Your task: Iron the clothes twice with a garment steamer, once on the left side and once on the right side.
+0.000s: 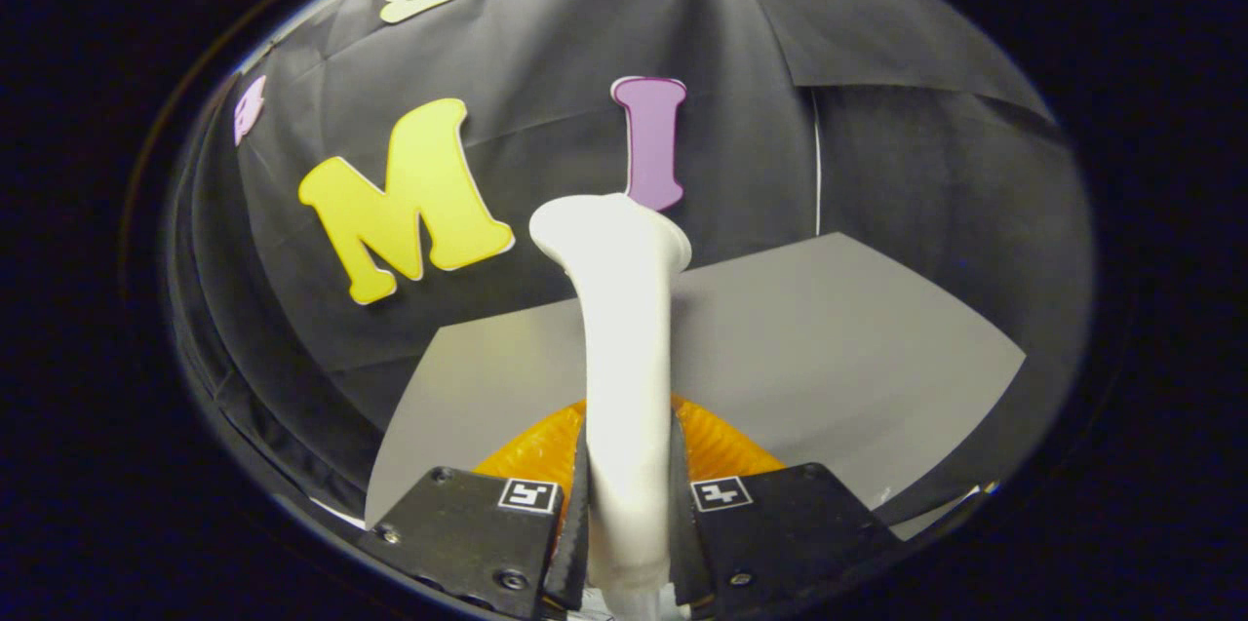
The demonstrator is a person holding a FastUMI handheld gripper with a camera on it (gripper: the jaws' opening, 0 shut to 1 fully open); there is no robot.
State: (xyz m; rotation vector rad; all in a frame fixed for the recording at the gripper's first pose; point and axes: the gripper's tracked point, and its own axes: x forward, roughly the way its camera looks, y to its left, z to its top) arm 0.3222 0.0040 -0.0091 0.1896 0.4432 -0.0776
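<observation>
Steamer held between the fingers, above the table

The garment steamer (624, 348) runs forward between both fingers of the gripper (629, 514), which press on it; the clothes (721, 441) lie beneath, on the table (838, 348) stretching ahead.

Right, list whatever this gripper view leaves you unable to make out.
- White plastic garment steamer: its lower end is hidden between the two black fingers pressing on it; its flared head faces away, so the steam face is unseen.
- Ribbed orange object: mostly covered by the steamer and fingers; what it is cannot be told.
- Grey tabletop: near part cut off by the fingers.
- Clothes to iron: I cannot place them.
</observation>
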